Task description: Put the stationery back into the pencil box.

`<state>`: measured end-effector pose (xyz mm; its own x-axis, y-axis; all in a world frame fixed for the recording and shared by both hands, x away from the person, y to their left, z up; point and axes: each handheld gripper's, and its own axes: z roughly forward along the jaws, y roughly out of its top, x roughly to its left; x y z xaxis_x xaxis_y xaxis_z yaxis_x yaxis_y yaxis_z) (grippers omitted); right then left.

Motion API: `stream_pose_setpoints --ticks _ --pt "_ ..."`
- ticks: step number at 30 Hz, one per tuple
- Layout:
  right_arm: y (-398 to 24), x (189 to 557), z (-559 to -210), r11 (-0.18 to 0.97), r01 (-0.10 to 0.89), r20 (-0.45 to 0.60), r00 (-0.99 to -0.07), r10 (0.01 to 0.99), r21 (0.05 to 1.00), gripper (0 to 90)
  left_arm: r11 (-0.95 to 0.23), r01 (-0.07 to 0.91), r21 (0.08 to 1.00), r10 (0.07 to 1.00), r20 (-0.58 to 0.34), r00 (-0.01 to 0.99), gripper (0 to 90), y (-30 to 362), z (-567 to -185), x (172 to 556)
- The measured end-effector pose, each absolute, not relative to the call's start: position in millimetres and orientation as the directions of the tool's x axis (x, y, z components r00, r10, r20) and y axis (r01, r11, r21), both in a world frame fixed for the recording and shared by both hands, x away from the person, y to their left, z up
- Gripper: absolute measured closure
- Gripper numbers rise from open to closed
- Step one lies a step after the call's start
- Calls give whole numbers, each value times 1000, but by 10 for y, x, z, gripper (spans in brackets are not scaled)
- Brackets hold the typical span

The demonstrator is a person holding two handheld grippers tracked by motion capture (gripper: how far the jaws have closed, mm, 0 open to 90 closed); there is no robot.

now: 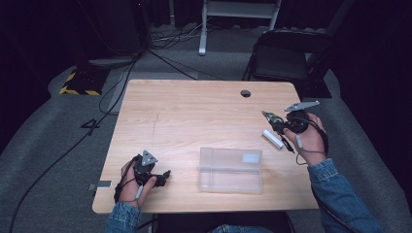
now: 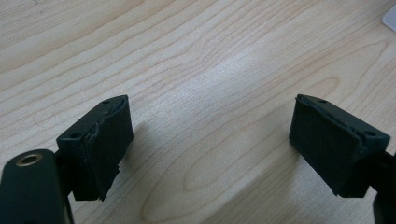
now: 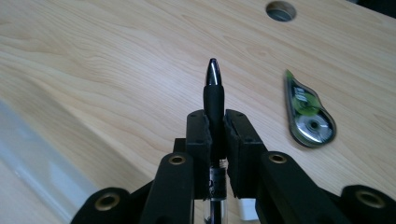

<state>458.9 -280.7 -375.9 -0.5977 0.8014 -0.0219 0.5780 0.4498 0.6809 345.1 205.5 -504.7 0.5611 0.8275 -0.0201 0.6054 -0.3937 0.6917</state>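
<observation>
My right tool (image 3: 215,140) is clenched on a black pen (image 3: 214,95), its tip poking out past the jaws, lifted above the right side of the wooden worktop (image 1: 194,111). A green correction-tape dispenser (image 3: 308,112) lies on the worktop just beyond, and a white eraser (image 1: 273,139) sits near my right hand. My left tool (image 2: 210,144) rests released, jaws apart over bare wood, left of the clear plastic box (image 1: 231,170).

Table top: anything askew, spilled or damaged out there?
Nothing stands out. The clear box sits square and undamaged on the table, a white eraser and correction tape lie loose near the right hand-held gripper, which grips a pen. No spill.
</observation>
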Motion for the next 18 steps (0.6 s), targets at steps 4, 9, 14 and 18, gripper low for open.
stream_pose_setpoints --ticks 4,9,14,18 --pt "-2685 4488 -3719 459 545 -12 -635 772 701 806 -397 602 693 827 -14 562 140 2057 -5047 3455" --pt "-2582 4337 -3682 429 517 39 -671 741 740 806 -394 603 693 827 -18 562 139 2056 -5048 3453" --pt "-2461 4184 -3688 432 485 62 -715 696 760 806 -397 602 693 827 -15 562 140 2057 -5047 3454" --pt "-2412 4124 -3703 433 467 71 -739 670 771 806 -394 605 692 827 -20 562 139 2055 -5047 3452"
